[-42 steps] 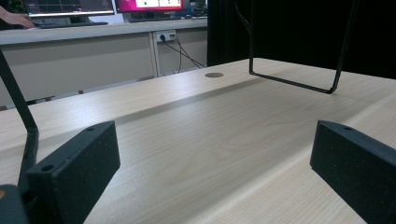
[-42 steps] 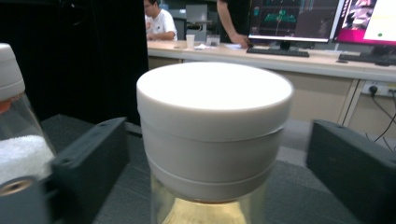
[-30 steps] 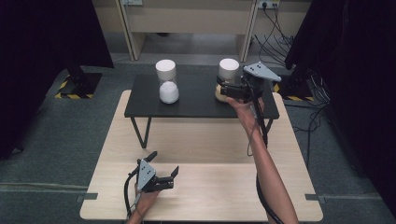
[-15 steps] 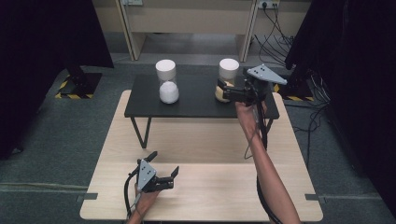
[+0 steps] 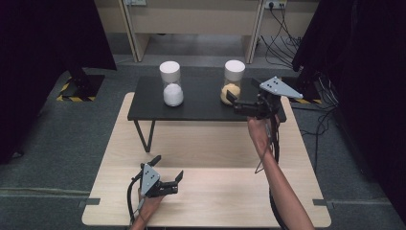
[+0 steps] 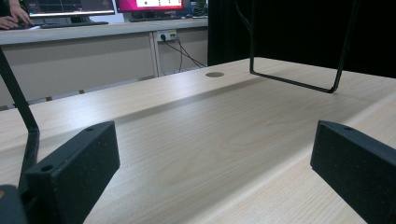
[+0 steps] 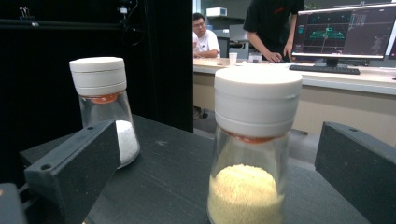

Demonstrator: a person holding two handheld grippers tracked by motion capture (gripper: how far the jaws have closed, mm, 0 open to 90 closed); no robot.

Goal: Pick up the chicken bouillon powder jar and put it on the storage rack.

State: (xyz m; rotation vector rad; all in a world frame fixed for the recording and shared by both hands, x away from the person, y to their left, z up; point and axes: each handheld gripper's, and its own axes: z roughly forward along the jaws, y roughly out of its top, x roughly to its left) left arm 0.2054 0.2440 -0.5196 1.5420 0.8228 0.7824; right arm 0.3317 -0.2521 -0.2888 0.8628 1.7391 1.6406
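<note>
Standing straight up on the black shelf (image 5: 201,103), the jar of yellow grains (image 5: 231,88) has its white cap at the top and its round glass belly at the bottom, so its long side runs up and down. It sits near the right end of the shelf, close to the back edge. The right gripper (image 5: 235,102) is at the front of this jar, just beside it, and its jaws are wide apart with nothing between them yet. In the right gripper view, the jar (image 7: 252,149) fills the gap between the two black jaws, a little to the right of the middle, and neither jaw touches the glass. A second jar with white powder (image 5: 171,90) stands upright too, well apart from the first, toward the left end of the shelf. The left gripper (image 5: 168,174) rests low on the pale wooden table (image 5: 215,143), near the front edge. Its jaws are also wide open and hold nothing, and in the left gripper view they frame bare wood (image 6: 205,140).
</note>
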